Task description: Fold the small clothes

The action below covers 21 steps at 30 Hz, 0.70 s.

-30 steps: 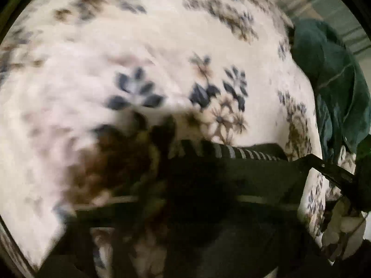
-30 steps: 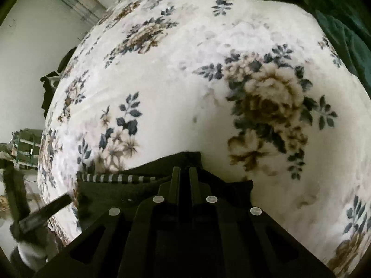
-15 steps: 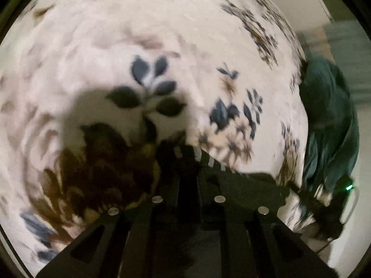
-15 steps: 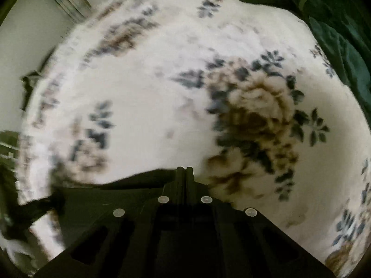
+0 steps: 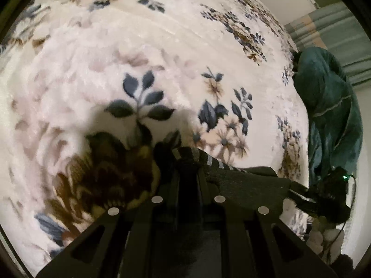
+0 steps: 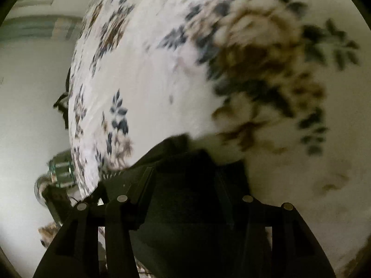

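A small dark garment with a grey-striped band lies low on the floral blanket. My left gripper is shut on its striped end. From there the cloth stretches right toward my right gripper. In the right wrist view, the right gripper has its fingers standing well apart. The dark garment bunches between and over them, not pinched. The picture is blurred and tilted. The left gripper shows dimly at the lower left.
The cream blanket with brown and blue flowers covers a bed. A dark green fleece is heaped at its right edge. A pale wall and striped curtain lie beyond. Small clutter sits past the bed's edge.
The right wrist view has rolled and dropped closer to the blanket, and its jaws have gone from shut to spread. The left gripper has stayed shut on the striped end and hardly moved.
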Each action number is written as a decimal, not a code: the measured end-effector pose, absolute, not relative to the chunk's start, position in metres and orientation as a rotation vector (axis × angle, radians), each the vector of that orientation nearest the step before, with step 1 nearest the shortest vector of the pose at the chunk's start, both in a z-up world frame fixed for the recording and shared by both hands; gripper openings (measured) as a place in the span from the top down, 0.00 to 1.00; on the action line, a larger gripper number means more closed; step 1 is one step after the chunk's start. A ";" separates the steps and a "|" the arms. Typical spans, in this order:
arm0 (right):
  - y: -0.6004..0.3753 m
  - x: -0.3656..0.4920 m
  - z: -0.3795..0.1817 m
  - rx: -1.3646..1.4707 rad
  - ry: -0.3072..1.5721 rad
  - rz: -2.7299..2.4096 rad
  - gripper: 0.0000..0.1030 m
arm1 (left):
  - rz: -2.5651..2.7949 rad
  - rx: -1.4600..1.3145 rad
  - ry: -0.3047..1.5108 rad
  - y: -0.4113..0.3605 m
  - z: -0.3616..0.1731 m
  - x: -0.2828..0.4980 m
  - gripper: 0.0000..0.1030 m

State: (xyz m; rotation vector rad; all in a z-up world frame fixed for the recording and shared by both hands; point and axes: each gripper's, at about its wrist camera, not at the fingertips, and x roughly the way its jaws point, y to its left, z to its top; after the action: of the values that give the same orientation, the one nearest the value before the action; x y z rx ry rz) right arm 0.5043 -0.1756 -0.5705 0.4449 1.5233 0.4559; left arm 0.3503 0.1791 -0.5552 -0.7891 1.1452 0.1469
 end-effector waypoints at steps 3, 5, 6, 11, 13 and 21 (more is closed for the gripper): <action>-0.174 0.499 -0.547 0.354 1.420 0.385 0.96 | 0.181 -0.736 1.107 0.181 -0.547 0.351 0.96; -0.179 0.497 -0.534 0.310 1.364 0.327 0.96 | 0.222 -0.715 1.096 0.190 -0.548 0.354 1.00; -0.179 0.497 -0.535 0.255 1.356 0.288 0.96 | 0.233 -0.726 1.094 0.196 -0.552 0.356 1.00; -0.164 0.511 -0.568 0.167 1.489 0.269 0.95 | 0.156 -0.817 1.093 0.216 -0.555 0.365 1.00; -0.156 0.515 -0.562 0.161 1.517 0.274 0.89 | 0.099 -0.783 1.109 0.211 -0.546 0.368 0.97; -0.138 0.514 -0.542 0.161 1.517 0.330 0.50 | -0.193 -0.299 1.236 0.136 -0.543 0.403 0.63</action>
State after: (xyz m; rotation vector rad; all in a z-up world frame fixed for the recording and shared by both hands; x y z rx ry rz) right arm 0.5138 -0.1381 -0.5422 0.1608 1.5171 0.3300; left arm 0.4034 0.1359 -0.5426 -0.2985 1.2363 -0.1934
